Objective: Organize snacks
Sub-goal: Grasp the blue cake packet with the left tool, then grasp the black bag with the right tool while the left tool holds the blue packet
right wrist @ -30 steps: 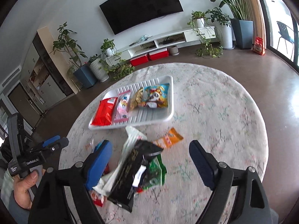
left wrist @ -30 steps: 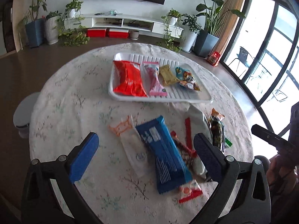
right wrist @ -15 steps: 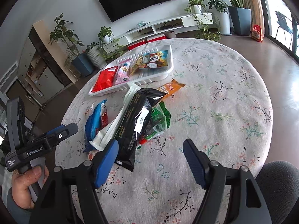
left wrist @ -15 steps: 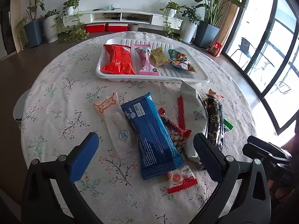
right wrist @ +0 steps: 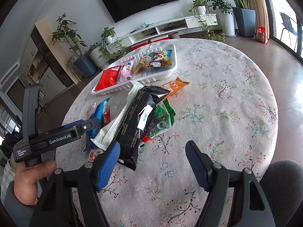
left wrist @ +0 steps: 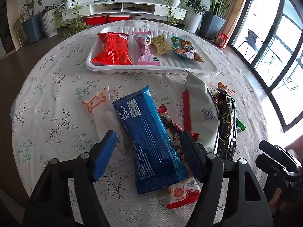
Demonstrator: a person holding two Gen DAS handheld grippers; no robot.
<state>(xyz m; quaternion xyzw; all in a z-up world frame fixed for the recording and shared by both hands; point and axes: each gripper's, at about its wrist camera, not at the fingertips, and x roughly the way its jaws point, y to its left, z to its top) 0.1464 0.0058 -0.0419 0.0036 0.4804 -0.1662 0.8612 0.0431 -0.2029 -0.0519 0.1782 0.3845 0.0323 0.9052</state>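
The left gripper [left wrist: 146, 151] is closing around the blue pack [left wrist: 149, 141] (not pinching it). The right gripper [right wrist: 152, 157] waits open.

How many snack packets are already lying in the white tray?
4, side by side in the white tray: red bag leftmost, then pink packet, gold packet, and cartoon packet rightmost. None looks hidden underneath.

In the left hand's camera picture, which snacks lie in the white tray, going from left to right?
Red packet → pink packet → gold packet → cartoon-printed packet, all inside the white tray.
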